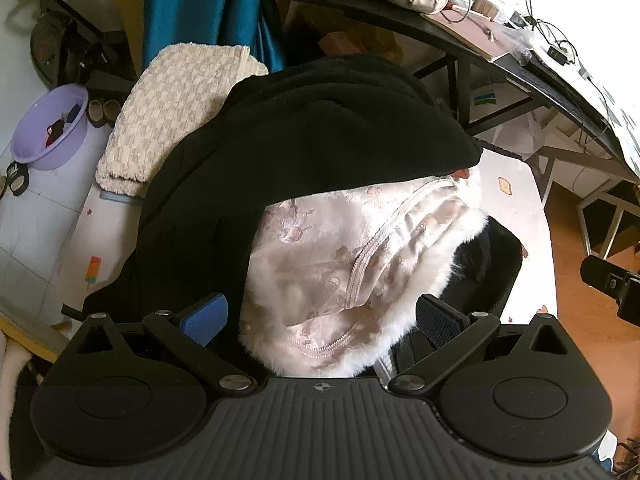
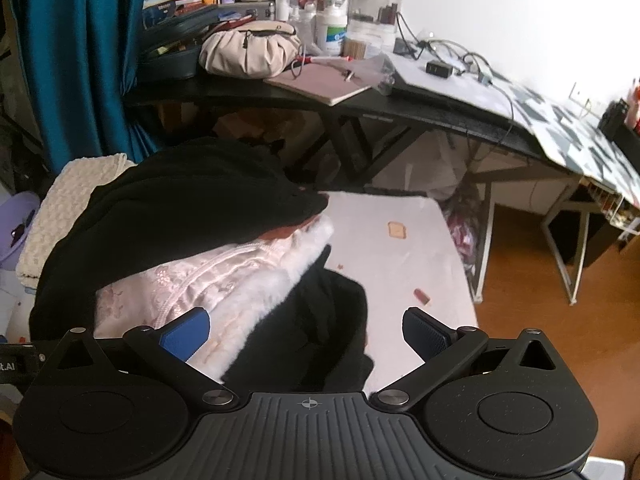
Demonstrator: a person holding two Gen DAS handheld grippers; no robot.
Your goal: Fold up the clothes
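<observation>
I see both jaws spread, empty: left hand-held gripper (image 1: 322, 314) w/ pink garment (image 1: 340, 256) at 12 o'clock; right hand-held gripper (image 2: 306, 330) over black garment (image 2: 320, 320) on tabletop (image 2: 400, 248).

Left hand-held gripper (image 1: 322, 314) and right hand-held gripper (image 2: 306, 330) both gape wide.

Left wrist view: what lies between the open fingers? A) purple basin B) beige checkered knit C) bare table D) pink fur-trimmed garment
D: the pink fur-trimmed garment fills the gap between the open fingers of the left hand-held gripper, with the black garment draped over its far part.
</observation>
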